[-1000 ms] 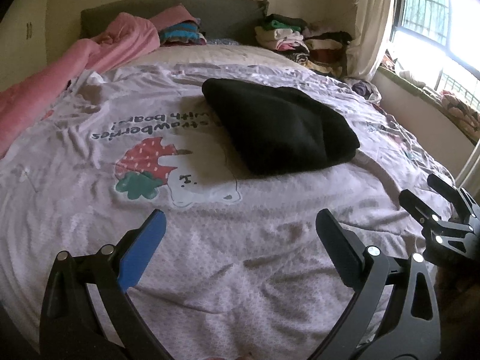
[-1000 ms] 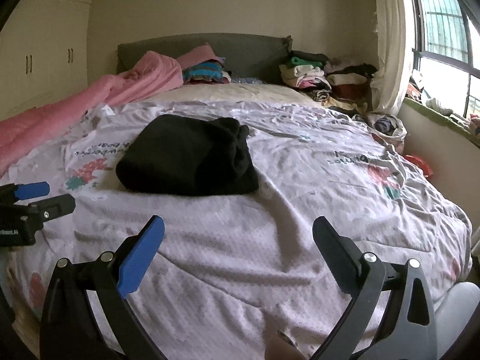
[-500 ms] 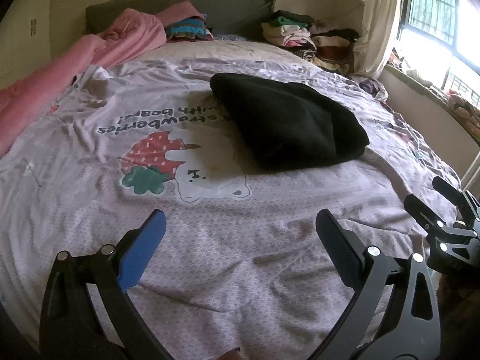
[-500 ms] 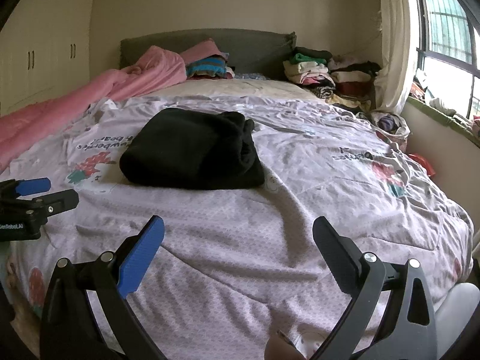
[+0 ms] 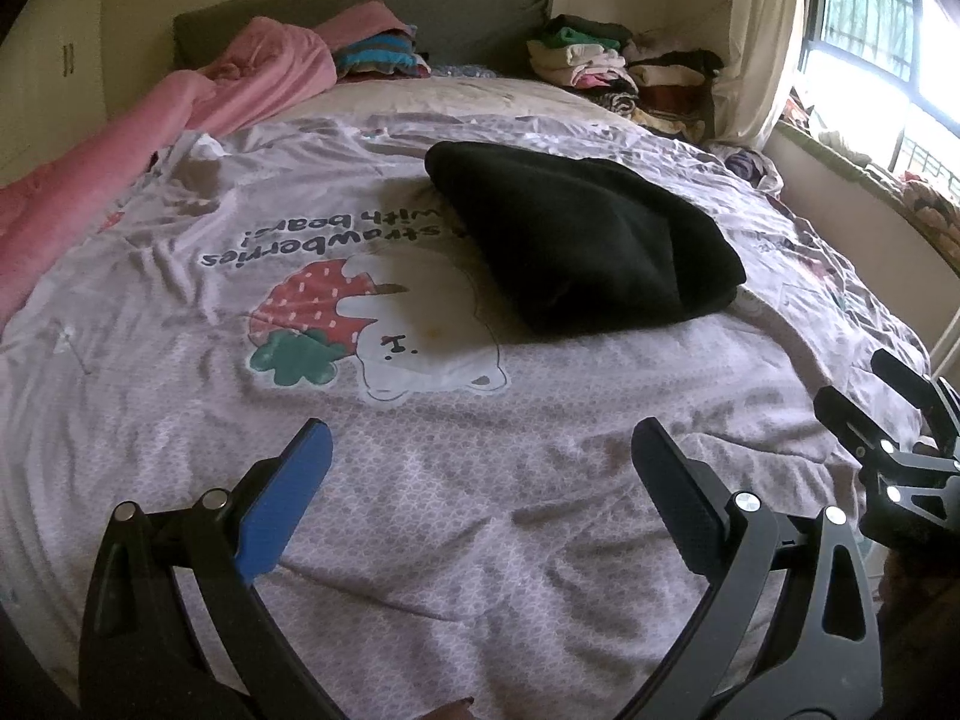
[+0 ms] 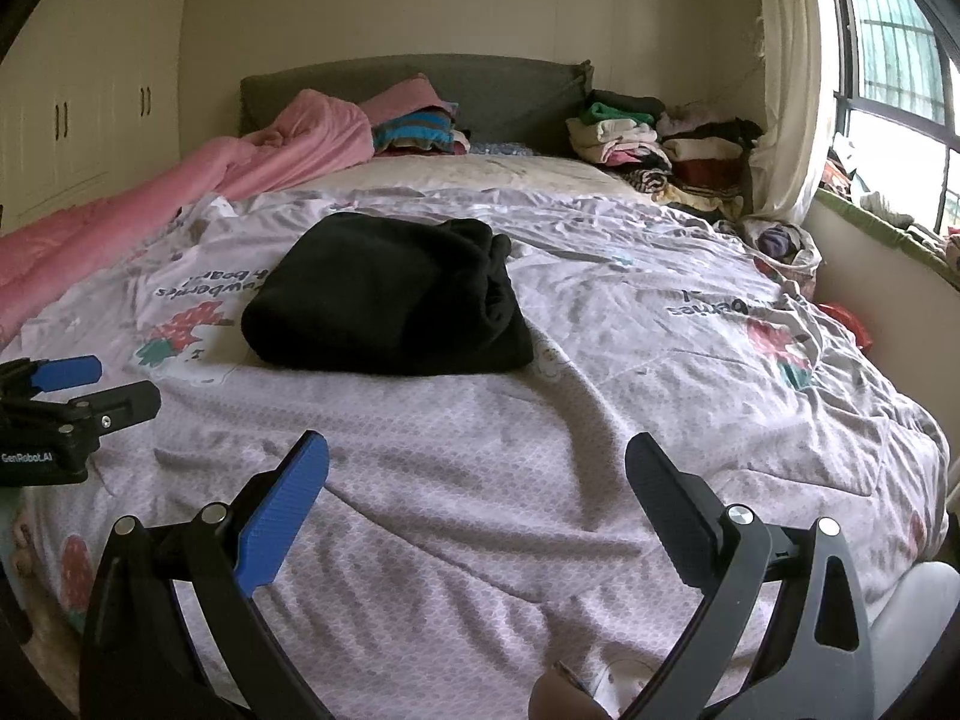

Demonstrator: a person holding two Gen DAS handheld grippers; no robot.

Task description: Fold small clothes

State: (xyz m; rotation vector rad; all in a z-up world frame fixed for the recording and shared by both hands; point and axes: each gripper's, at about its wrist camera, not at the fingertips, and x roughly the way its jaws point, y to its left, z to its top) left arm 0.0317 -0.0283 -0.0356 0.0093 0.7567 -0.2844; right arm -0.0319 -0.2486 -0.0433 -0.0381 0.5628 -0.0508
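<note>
We hold the left gripper (image 5: 480, 468) low over the bed, its blue pad and its black pad spread wide apart with nothing between them, only the wrinkled pale lilac bedsheet (image 5: 420, 510) below. Ahead of this gripper and a little to its right lies the folded black fleece garment (image 5: 582, 246), a thick soft bundle resting flat on the sheet, well apart from our fingertips. Just ahead and to the left of the gripper we see the strawberry-and-bear print (image 5: 372, 330) on the sheet, with a line of printed lettering beyond it; the black bundle covers the right end of that lettering.

Our right gripper (image 6: 477, 468) is also spread wide and holds nothing. From it, the same black garment (image 6: 390, 306) sits ahead and slightly left, with its rolled, layered edge facing right. In the left wrist view the right gripper shows at the far right edge (image 5: 888, 414), and in the right wrist view the left one shows at the far left edge (image 6: 90, 387); both hover near the foot of the bed, side by side but apart.

Far ahead of both grippers, a rumpled pink quilt (image 6: 240, 168) runs along the left side up to the grey upholstered headboard (image 6: 492, 90). A stack of folded mixed-colour clothes (image 6: 660, 144) sits ahead to the right, by the cream curtain (image 6: 786, 90).
</note>
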